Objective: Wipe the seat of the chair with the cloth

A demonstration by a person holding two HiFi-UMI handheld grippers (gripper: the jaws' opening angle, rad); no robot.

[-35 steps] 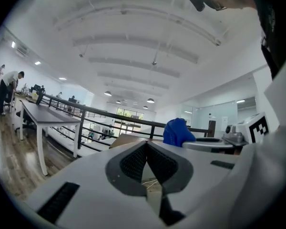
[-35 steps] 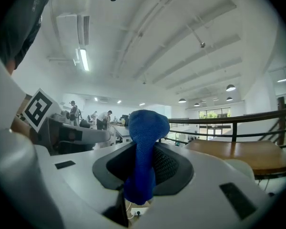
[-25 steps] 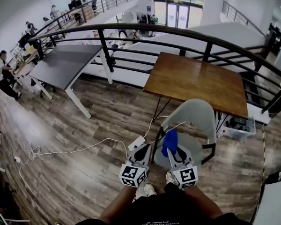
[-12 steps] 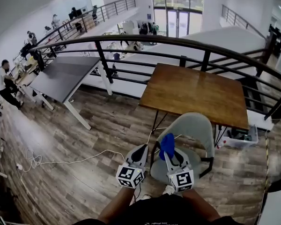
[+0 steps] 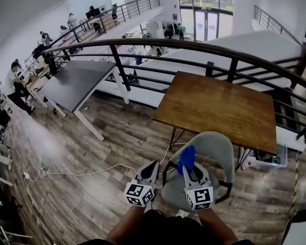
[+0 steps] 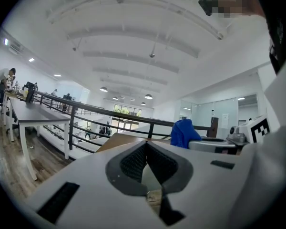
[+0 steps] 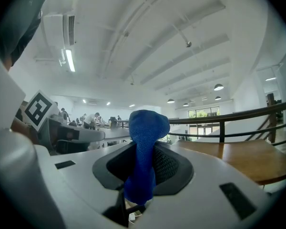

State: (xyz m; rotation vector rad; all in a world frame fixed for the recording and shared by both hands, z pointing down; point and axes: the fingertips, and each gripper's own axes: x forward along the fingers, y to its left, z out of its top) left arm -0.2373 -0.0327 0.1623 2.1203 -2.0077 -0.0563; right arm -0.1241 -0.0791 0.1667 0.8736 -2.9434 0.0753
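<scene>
Since 1 s ago, the 2 grippers advanced toward the chair (image 5: 214, 146) (counter (image 5: 219, 106) behind it); right gripper (image 5: 189, 169) pinches the cloth (image 5: 186, 158), left gripper (image 5: 154, 165) pressed together.

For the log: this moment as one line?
right hand-held gripper: shut on cloth | left hand-held gripper: shut, empty | cloth over chair

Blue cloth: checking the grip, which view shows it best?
Right gripper view: the blue cloth sits central, pinched by the right gripper. Head view shows a small bunch; left gripper view, a side glimpse.
</scene>
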